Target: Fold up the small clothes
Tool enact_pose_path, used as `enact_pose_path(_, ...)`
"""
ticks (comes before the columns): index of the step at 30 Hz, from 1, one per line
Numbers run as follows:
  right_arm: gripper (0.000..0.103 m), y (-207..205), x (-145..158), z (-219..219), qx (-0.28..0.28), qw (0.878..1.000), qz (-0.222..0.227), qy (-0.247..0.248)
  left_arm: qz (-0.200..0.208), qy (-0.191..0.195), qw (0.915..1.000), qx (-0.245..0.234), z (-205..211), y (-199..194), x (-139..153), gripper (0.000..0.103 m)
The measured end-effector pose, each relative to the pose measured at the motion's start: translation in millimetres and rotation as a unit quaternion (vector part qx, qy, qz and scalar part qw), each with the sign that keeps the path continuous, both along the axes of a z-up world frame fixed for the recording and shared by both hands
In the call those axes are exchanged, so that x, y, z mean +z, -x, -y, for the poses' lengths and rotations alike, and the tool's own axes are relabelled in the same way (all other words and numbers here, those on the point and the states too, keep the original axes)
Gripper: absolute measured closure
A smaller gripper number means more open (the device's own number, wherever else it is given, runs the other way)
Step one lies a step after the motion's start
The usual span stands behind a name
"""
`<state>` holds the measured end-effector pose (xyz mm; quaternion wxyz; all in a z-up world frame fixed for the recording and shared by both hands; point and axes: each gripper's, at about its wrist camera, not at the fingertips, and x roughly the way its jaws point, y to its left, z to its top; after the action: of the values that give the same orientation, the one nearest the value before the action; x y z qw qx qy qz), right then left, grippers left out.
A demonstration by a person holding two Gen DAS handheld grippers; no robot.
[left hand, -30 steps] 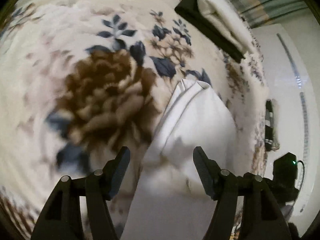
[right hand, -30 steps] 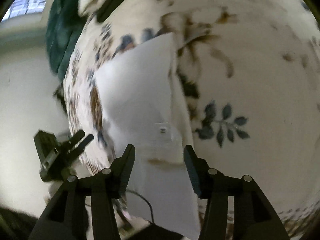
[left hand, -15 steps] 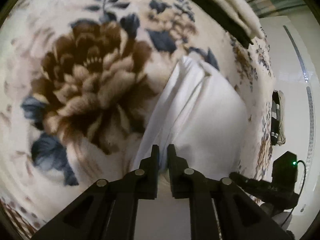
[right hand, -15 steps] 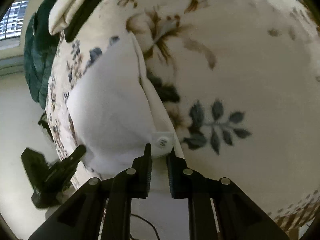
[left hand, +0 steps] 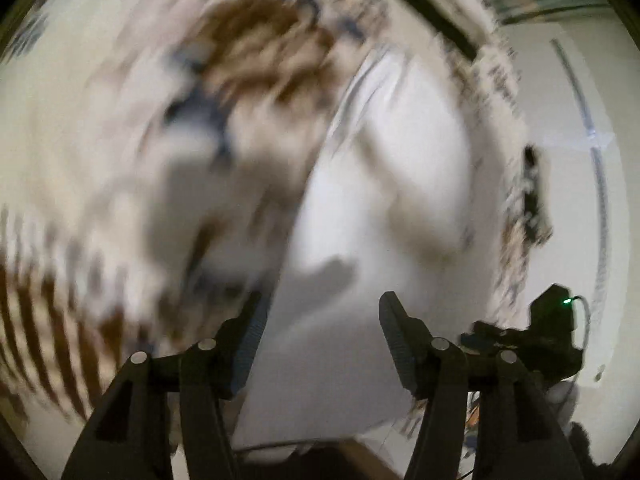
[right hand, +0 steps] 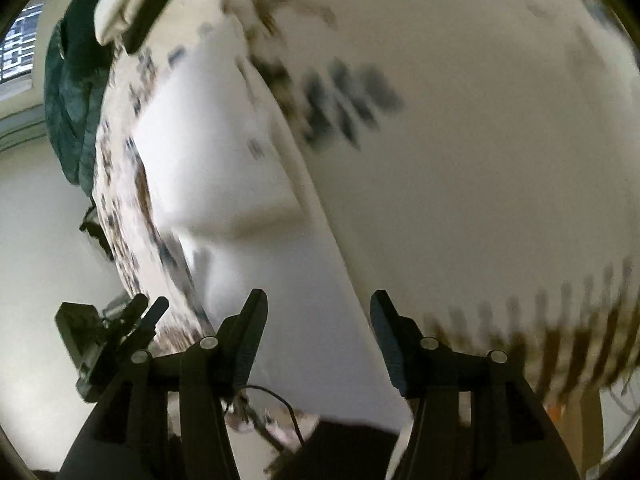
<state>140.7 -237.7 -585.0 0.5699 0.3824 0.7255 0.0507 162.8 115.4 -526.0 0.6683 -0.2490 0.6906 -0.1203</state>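
White cloth, a small folded garment (left hand: 384,200), lay on the flowery blanket (left hand: 120,128) near its edge. Both views were very blurry, so small details could not be made out.

On the left, the left gripper (left hand: 320,312) was spread wide with nothing between its fingers. It hung over the near end of the garment.

On the right, the right gripper (right hand: 316,308) was spread wide too and held nothing. From its view, the garment (right hand: 224,152) had a top layer lying over a longer bottom layer, so 1 fold looked done.

My guess was that the step in hand was the gap between 2 folds. The next move would need both grippers to pinch the near edge and bring it up over the rest, keeping the sides even.
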Motion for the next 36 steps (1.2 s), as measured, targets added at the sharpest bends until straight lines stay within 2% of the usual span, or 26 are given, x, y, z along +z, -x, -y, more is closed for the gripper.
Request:
enact_pose_path(3, 0.047, 44, -16, -3, 0.004, 0.999, -0.03, -0.01, -0.038, -0.014, 0.9991, -0.012, -3, 41, -24, 0.048)
enact_pose_path(6, 0.047, 74, -38, -14, 0.01, 0.998, -0.056, -0.025, -0.075, -0.001, 0.997, -0.019, -1, 72, -54, 0.048)
enact_pose_path(11, 0.047, 103, -69, -40, 0.013, 0.995, -0.074, -0.062, -0.075, 0.016, 0.9969, -0.019, 9, 87, -63, 0.048)
enact_pose_path(12, 0.047, 103, -71, -45, 0.007, 0.995, -0.074, -0.067, -0.07, 0.02, 0.9972, -0.018, 11, 88, -62, 0.051)
enact_pose_path(13, 0.047, 107, -73, -47, -0.002, 0.995, -0.073, -0.073, -0.064, 0.02, 0.9976, -0.016, 12, 88, -58, 0.076)
enact_pose_path(14, 0.051, 110, -73, -49, -0.015, 0.995, -0.066, -0.077, -0.064, 0.028, 0.9974, -0.017, 16, 88, -56, 0.098)
enact_pose_path(15, 0.068, 112, -71, -50, -0.02, 0.995, -0.062, -0.076, -0.065, 0.039, 0.997, -0.015, 18, 89, -53, 0.1)
enact_pose_path(16, 0.091, 112, -69, -53, -0.022, 0.995, -0.059, -0.076, -0.058, 0.04, 0.9975, -0.01, 18, 88, -46, 0.1)
enact_pose_path(18, 0.094, 119, -62, -50, -0.028, 0.995, -0.048, -0.086, -0.056, 0.053, 0.997, 0.002, 17, 88, -34, 0.1)
enact_pose_path(22, 0.095, 115, -33, -48, -0.043, 0.993, -0.021, -0.111, -0.059, 0.109, 0.9901, 0.067, 3, 78, -9, 0.101)
enact_pose_path(25, 0.095, 93, 0, -45, -0.05, 0.991, 0.01, -0.127, -0.037, 0.136, 0.9849, 0.1, -2, 53, 18, 0.101)
enact_pose_path(27, 0.095, 63, 24, -33, -0.056, 0.989, 0.035, -0.134, -0.02, 0.147, 0.9825, 0.113, -1, 33, 33, 0.101)
enact_pose_path(30, 0.095, 19, 51, -26, -0.068, 0.985, 0.076, -0.14, 0.009, 0.171, 0.9771, 0.127, 14, -19, 49, 0.101)
enact_pose_path(33, 0.095, -38, 66, -14, -0.077, 0.982, 0.113, -0.133, 0.03, 0.176, 0.975, 0.132, 17, -70, 47, 0.1)
enact_pose_path(36, 0.095, -107, 59, -7, -0.098, 0.977, 0.135, -0.129, 0.042, 0.185, 0.9723, 0.136, 23, -124, 34, 0.099)
